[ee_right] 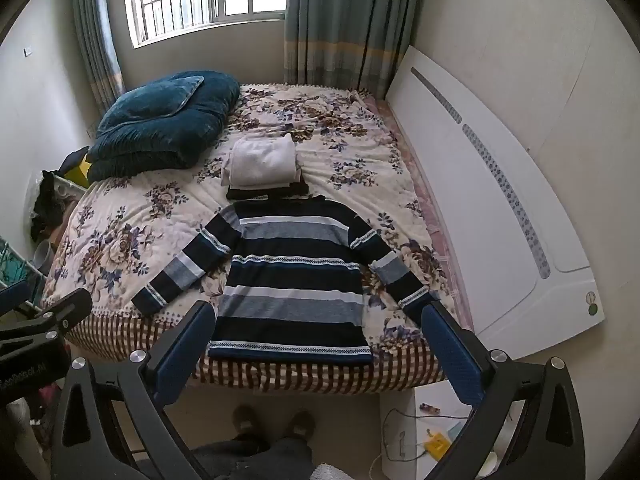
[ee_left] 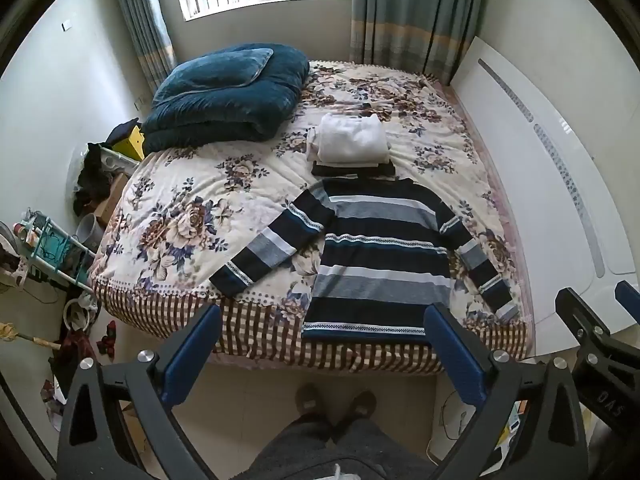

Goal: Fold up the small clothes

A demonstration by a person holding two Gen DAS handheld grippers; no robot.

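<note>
A navy, grey and white striped sweater (ee_left: 380, 256) lies flat on the bed near its front edge, both sleeves spread out; it also shows in the right wrist view (ee_right: 292, 280). Behind its collar sits a stack of folded clothes (ee_left: 352, 144), white on top and dark below, also in the right wrist view (ee_right: 264, 168). My left gripper (ee_left: 324, 324) is open and empty, held above the bed's front edge. My right gripper (ee_right: 320, 320) is open and empty, held in front of the sweater's hem. Each gripper shows at the other view's edge.
The floral bedspread (ee_left: 192, 208) covers the bed. A folded teal quilt (ee_left: 228, 92) lies at the back left. A white headboard (ee_left: 560, 184) runs along the right. Clutter (ee_left: 80, 216) crowds the floor left. A white bedside cabinet (ee_right: 432, 420) stands front right.
</note>
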